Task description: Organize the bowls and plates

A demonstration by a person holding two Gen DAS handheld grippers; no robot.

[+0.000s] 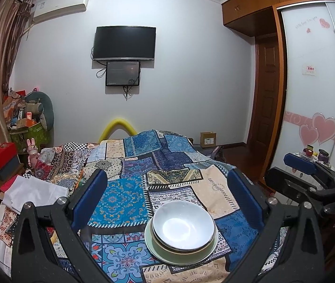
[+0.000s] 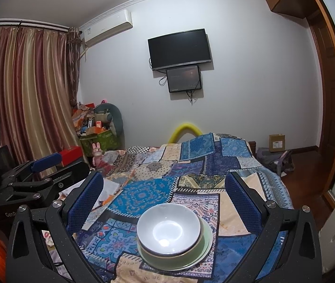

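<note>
A white bowl (image 1: 183, 226) sits nested in a green bowl (image 1: 186, 251), which stands on a pale green plate (image 1: 152, 243), all stacked on the patchwork cloth (image 1: 125, 198). My left gripper (image 1: 167, 200) is open and empty, held above and just behind the stack. The stack also shows in the right wrist view: white bowl (image 2: 168, 228), green bowl (image 2: 179, 258), plate (image 2: 208, 243). My right gripper (image 2: 165, 200) is open and empty, above the stack. Each gripper shows at the edge of the other's view: the right gripper (image 1: 308, 176), the left gripper (image 2: 37, 174).
The patchwork cloth (image 2: 198, 160) covers a bed-like surface. White papers (image 1: 33, 193) lie at its left edge. Boxes and clutter (image 1: 23, 127) stand at the far left by the curtain (image 2: 21, 89). A wardrobe (image 1: 313, 82) and a wooden door (image 1: 265, 94) are on the right.
</note>
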